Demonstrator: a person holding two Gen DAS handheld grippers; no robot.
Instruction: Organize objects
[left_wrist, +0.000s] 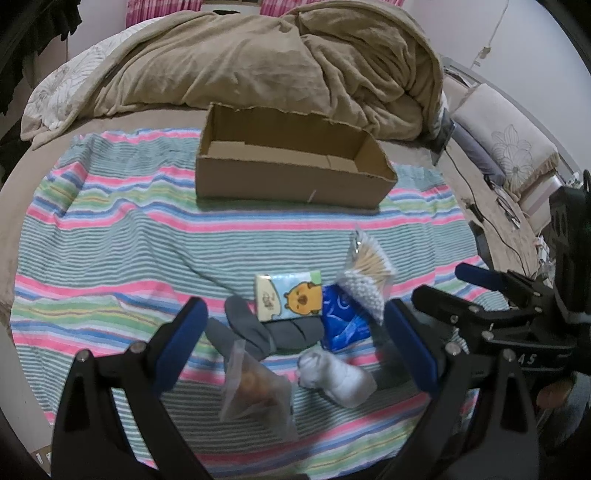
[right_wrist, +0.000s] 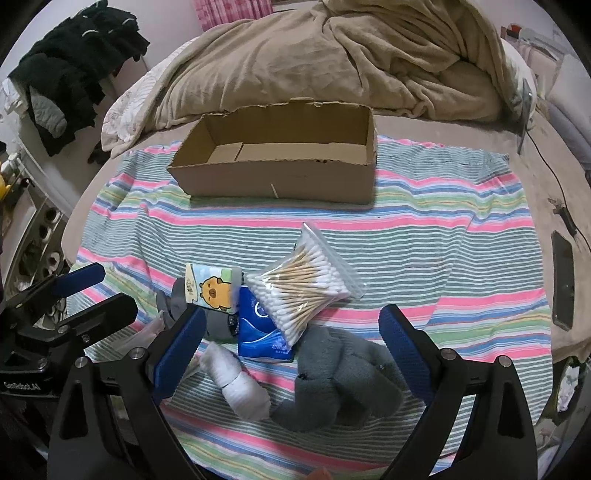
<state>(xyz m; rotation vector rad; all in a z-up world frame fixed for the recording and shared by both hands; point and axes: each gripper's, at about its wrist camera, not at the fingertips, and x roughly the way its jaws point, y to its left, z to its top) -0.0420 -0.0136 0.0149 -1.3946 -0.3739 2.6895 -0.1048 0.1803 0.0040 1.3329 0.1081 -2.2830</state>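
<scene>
A home bedroom is showing here: a bed (right_wrist: 524, 177) is carrying a rumpled tan duvet (right_wrist: 332, 62) and a striped towel (right_wrist: 424, 236), pink curtains (right_wrist: 236, 11) are hanging behind, dark clothes (right_wrist: 77, 70) are lying heaped at one side, and flower-printed pillows (left_wrist: 517, 147) are resting nearby.

Left gripper (left_wrist: 295, 332) fingers apart over pile w/ tissue pack (left_wrist: 288, 295); cardboard box (left_wrist: 291, 158) beyond.

My left wrist camera looks forward and down from low over the striped towel (left_wrist: 110, 229), close to the pile, with the box (left_wrist: 288, 173) farther ahead. My right wrist camera sits just to its right, facing the same way. Both share the pile, box (right_wrist: 273, 173), towel (right_wrist: 443, 236) and blanket (left_wrist: 258, 62).
</scene>
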